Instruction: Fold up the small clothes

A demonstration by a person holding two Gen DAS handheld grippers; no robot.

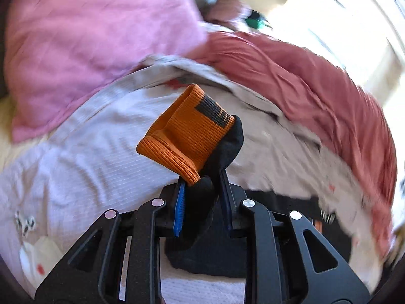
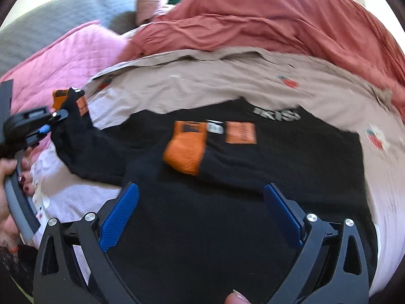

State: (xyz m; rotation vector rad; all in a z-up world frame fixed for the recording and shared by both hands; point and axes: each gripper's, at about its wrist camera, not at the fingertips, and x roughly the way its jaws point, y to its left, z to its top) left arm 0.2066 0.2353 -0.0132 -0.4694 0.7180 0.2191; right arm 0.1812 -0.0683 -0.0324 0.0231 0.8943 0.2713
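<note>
The left claw (image 1: 202, 190) is closed on the black sleeve (image 1: 222, 147) of a small black garment (image 2: 227, 202), just behind its orange ribbed cuff (image 1: 187, 136), which is lifted above the pale sheet (image 1: 88, 152) of the bed. The right claw (image 2: 202, 215) hangs wide open and holds nothing — its blue pads (image 2: 119, 215) sit over the garment's black body, spread on the bed. The other orange cuff (image 2: 184, 152) lies folded across the chest, beside an orange patch (image 2: 240, 133). A pink blanket (image 1: 88, 38) and a rust-red duvet (image 2: 278, 20) are bunched behind.
</note>
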